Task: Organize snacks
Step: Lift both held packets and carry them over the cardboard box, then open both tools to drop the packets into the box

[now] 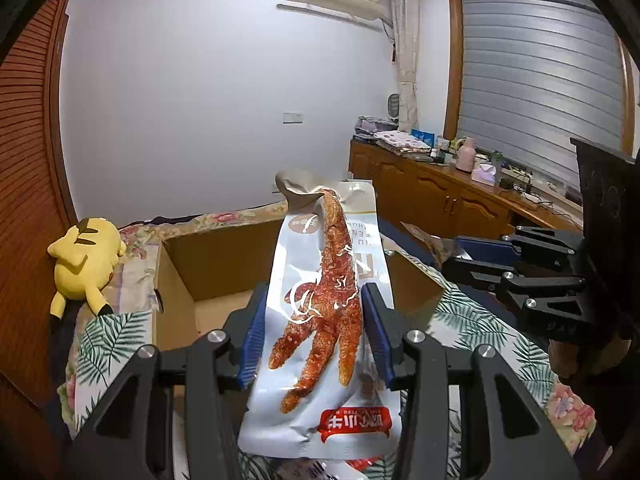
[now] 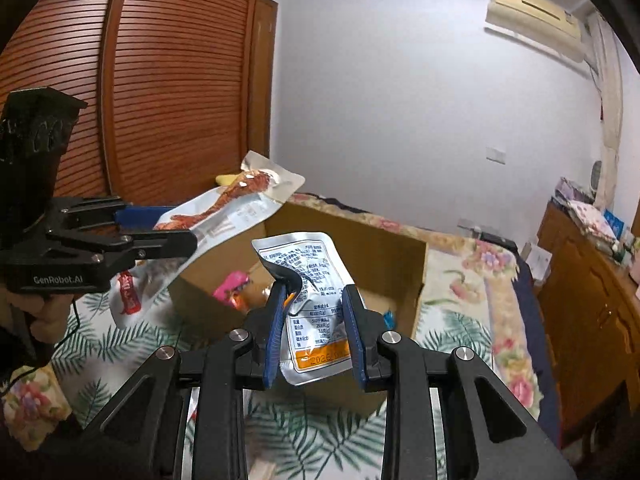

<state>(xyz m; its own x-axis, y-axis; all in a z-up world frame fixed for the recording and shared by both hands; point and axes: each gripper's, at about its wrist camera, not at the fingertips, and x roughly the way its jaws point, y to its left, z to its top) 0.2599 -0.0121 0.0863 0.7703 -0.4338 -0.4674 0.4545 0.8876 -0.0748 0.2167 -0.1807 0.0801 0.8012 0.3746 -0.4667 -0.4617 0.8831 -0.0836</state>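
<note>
My left gripper (image 1: pixel 316 288) is shut on a long white snack packet (image 1: pixel 320 320) printed with a red chicken foot, held upright above the open cardboard box (image 1: pixel 208 256). The same gripper (image 2: pixel 180 230) and its packet (image 2: pixel 228 204) show at the left of the right wrist view. There my right gripper (image 2: pixel 314 285) is shut on a crumpled silver pouch (image 2: pixel 316 308) with an orange date label, over the box (image 2: pixel 352 240). In the box lie a pink packet (image 2: pixel 232 286) and other small snacks. From the left wrist view, the right gripper (image 1: pixel 452 254) hangs at the right.
The box stands on a bed with a leaf-and-flower cover (image 2: pixel 460 332). A red-and-white packet (image 2: pixel 128 288) lies on the bed left of the box. A yellow plush toy (image 1: pixel 86 260) lies by the louvred wardrobe (image 2: pixel 160 80). A wooden cabinet (image 1: pixel 440 196) runs along the right.
</note>
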